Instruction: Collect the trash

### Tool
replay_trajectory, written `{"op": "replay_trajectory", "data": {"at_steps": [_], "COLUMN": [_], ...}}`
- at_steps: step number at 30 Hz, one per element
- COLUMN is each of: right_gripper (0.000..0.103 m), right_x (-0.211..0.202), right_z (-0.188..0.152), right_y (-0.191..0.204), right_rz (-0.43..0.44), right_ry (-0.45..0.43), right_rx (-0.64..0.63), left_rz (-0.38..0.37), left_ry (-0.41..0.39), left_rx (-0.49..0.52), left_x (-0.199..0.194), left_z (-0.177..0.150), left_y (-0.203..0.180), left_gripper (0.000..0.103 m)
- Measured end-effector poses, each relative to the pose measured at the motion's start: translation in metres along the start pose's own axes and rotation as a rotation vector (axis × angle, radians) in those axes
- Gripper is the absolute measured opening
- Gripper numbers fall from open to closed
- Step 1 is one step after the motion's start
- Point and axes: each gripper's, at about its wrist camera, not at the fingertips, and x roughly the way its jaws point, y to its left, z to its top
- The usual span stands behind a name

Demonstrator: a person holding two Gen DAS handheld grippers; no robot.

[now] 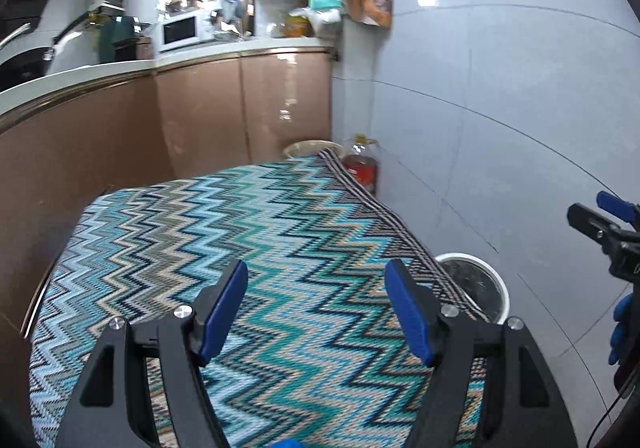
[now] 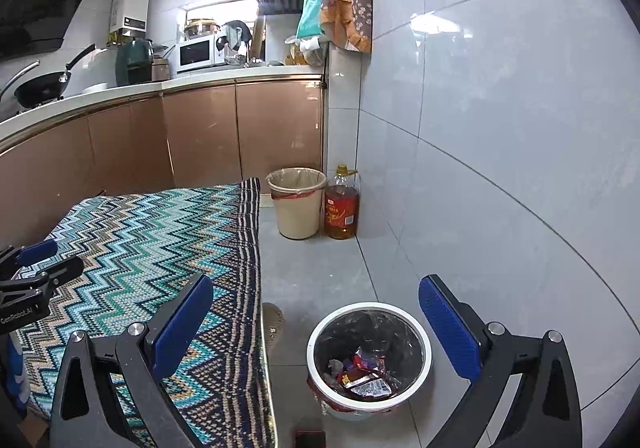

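Landmark: white bin (image 2: 369, 358) on the floor, just beside the right edge of the cloth-covered surface (image 2: 140, 248).

Trash: crumpled wrappers (image 2: 362, 376) lying at the bottom of the bin, inside a dark liner. None visible on the surface.

Right gripper (image 2: 316, 328): above the bin, fingers spread wide, nothing between them.

Left gripper (image 1: 316, 312): over the surface, left of the bin, fingers spread, nothing held.

Handling, judged: wrappers light, thin, crinkly, slippery film; no breakage risk. Best pinched at a raised fold or bunched edge, not a flat face. Second beige bin (image 2: 297, 201) well beyond the white bin, against the cabinets.
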Motion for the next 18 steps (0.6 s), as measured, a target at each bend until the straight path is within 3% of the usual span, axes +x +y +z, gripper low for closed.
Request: {"op": "replay_trajectory", "data": {"at_steps": [18], "right_gripper": [0.103], "right_x": [-0.059], "right_z": [0.01], "right_y": [0.045], "right_rz": [0.095], "right_ry": [-0.107], "right_rx": [-0.129], "left_rz": [0.088], "left_ry": [-0.157], "left_rx": [-0.028], "left_x": [-0.073], "left_z": [0.005], "left_y": [0.017], "left_gripper": [0.08]}}
